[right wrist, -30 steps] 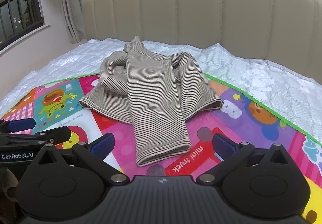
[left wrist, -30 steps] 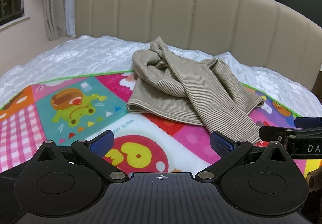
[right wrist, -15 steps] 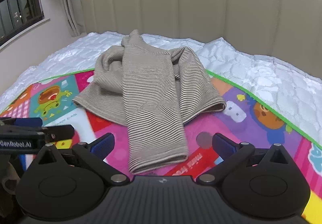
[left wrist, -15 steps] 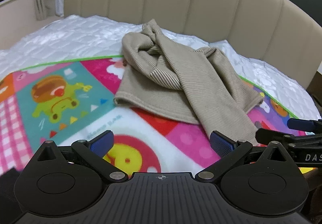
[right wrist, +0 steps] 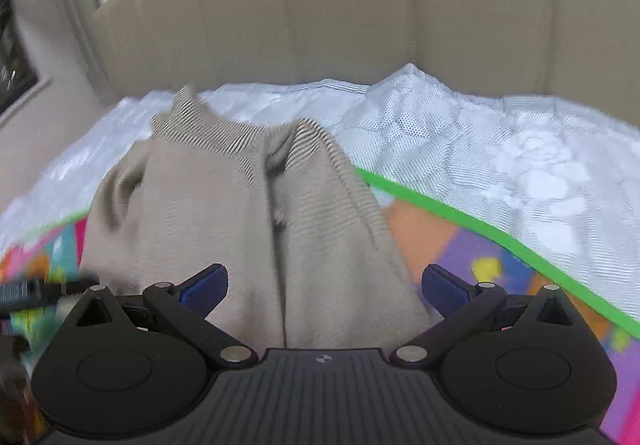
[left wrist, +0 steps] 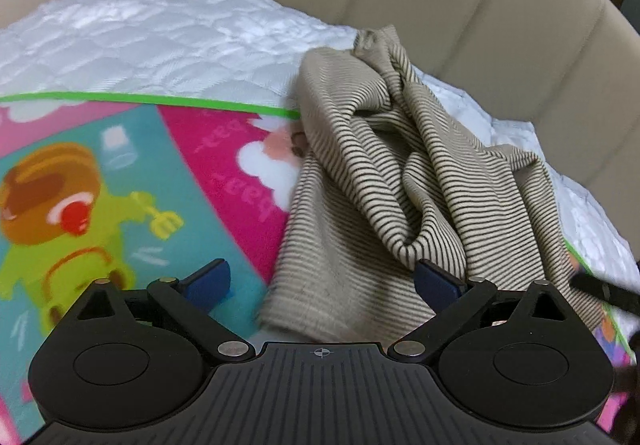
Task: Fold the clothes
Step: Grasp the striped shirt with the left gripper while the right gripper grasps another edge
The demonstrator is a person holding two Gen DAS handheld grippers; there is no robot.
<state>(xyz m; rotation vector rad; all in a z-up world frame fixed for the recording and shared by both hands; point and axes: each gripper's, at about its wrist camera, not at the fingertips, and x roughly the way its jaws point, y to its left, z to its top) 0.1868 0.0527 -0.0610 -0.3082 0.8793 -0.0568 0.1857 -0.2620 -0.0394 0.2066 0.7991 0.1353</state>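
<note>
Fabric of the striped sweater [left wrist: 404, 173] lay crumpled on the cartoon mat [left wrist: 120, 181], ahead and right of the left gripper [left wrist: 322, 281], whose jaws stood wide over its near hem. From the right wrist, the right gripper [right wrist: 324, 287] gaped equally wide, straddling the sweater's long sleeve, which ran straight away toward the headboard [right wrist: 360, 5].

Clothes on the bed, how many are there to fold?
1: a striped beige garment lies crumpled, partly on the colourful play mat, partly on the white quilt. Anything underneath it would be hidden.

Crumpled beige striped garment [left wrist: 404, 181], sleeves twisted over its body, on a colourful cartoon blanket [left wrist: 120, 181].
</note>
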